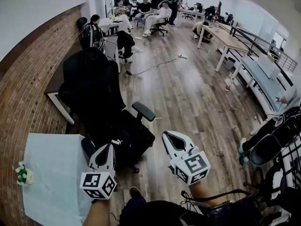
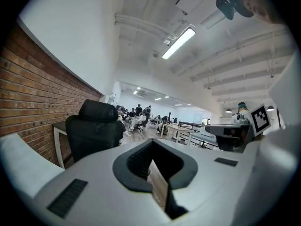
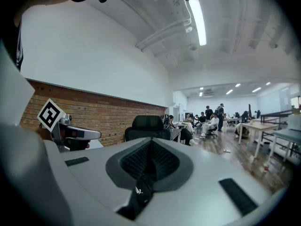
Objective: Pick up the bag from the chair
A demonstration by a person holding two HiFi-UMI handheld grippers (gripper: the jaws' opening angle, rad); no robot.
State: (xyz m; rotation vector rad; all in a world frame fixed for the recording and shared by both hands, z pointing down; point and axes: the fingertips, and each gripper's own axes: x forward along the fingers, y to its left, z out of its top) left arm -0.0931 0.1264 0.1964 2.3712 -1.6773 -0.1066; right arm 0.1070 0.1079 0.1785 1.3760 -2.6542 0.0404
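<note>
A black bag with a small white logo lies on the seat of a black office chair by the brick wall. My left gripper hovers over the bag's near left corner, jaws together and empty. My right gripper is just right of the bag, below the chair's armrest, jaws together too. In the left gripper view the gripper faces the chair back. In the right gripper view the gripper faces the chair, and the bag's black fabric shows through the slit beneath the jaws.
A white-covered table with a small bunch of flowers stands at my left. A brick wall runs behind the chair. Desks line the right side, people sit at the far end, and a cable crosses the wooden floor.
</note>
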